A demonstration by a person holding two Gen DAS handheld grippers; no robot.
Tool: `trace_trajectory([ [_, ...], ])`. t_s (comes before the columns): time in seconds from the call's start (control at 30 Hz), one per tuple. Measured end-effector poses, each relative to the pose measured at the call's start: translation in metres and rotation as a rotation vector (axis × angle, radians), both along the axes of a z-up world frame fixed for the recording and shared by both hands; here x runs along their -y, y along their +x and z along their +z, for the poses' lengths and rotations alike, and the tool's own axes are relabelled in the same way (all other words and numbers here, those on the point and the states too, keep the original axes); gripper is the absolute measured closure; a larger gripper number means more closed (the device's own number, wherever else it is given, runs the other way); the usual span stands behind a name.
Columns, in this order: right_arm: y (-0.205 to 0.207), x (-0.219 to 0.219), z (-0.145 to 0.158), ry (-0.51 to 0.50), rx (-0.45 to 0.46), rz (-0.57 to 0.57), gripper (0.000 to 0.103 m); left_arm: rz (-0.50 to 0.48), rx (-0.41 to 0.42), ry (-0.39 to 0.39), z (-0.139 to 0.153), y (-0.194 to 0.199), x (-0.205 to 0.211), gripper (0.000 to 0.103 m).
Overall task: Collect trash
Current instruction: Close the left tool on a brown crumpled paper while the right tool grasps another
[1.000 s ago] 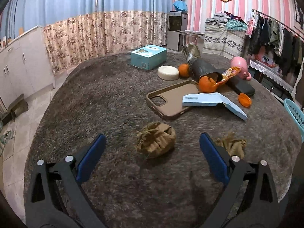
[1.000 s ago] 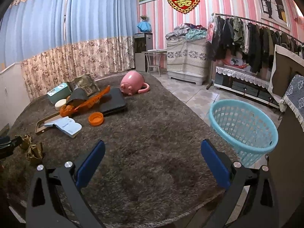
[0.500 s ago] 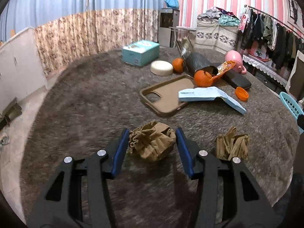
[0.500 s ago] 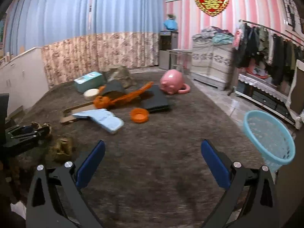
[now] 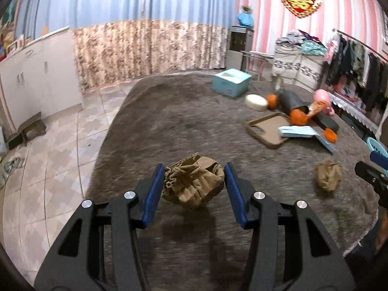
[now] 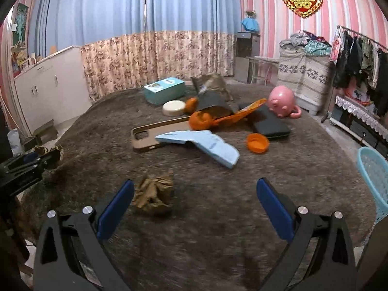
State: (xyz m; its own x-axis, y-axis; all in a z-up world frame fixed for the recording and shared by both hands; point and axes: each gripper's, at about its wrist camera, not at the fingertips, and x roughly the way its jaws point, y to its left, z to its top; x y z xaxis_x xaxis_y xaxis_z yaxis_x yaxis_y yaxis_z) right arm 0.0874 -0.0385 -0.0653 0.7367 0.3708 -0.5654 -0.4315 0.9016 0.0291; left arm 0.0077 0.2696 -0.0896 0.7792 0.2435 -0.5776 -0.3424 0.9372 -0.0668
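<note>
The left gripper (image 5: 192,181) is pinching a crumpled brown paper ball (image 5: 192,185) between its two blue pads, just above the grey furry worktop (image 5: 169,126). The right gripper (image 6: 195,206) is standing wide apart with nothing between its pads. A second crumpled brown paper (image 6: 154,192) is lying on the worktop just beside its left pad, slightly ahead. Far to the right of this gripper, past the worktop edge, a light blue basket (image 6: 372,169) is standing.
</note>
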Motion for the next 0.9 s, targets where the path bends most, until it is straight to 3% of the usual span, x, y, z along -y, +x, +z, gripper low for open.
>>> trace_trajectory([
  [0.43, 0.021, -0.045, -0.030, -0.086, -0.103, -0.033, 0.006, 0.027, -0.015, -0.036, -0.018, 0.000, -0.021, 0.054],
  [0.47, 0.023, -0.047, -0.033, -0.093, -0.115, -0.030, 0.008, 0.030, -0.014, -0.039, -0.018, 0.000, -0.021, 0.054],
  [0.6, 0.026, -0.052, -0.042, -0.099, -0.152, 0.000, 0.036, 0.034, -0.016, -0.041, -0.019, 0.000, -0.021, 0.054],
  [0.67, 0.026, -0.052, -0.044, -0.082, -0.174, 0.029, 0.042, 0.033, -0.016, -0.044, -0.019, 0.000, -0.021, 0.054],
  [0.73, 0.026, -0.052, -0.044, -0.057, -0.188, 0.059, 0.055, 0.031, -0.018, -0.044, -0.020, -0.001, -0.021, 0.054],
  [0.9, 0.023, -0.046, -0.035, 0.002, -0.176, 0.104, 0.057, 0.021, -0.030, -0.039, -0.016, 0.007, -0.014, 0.054],
])
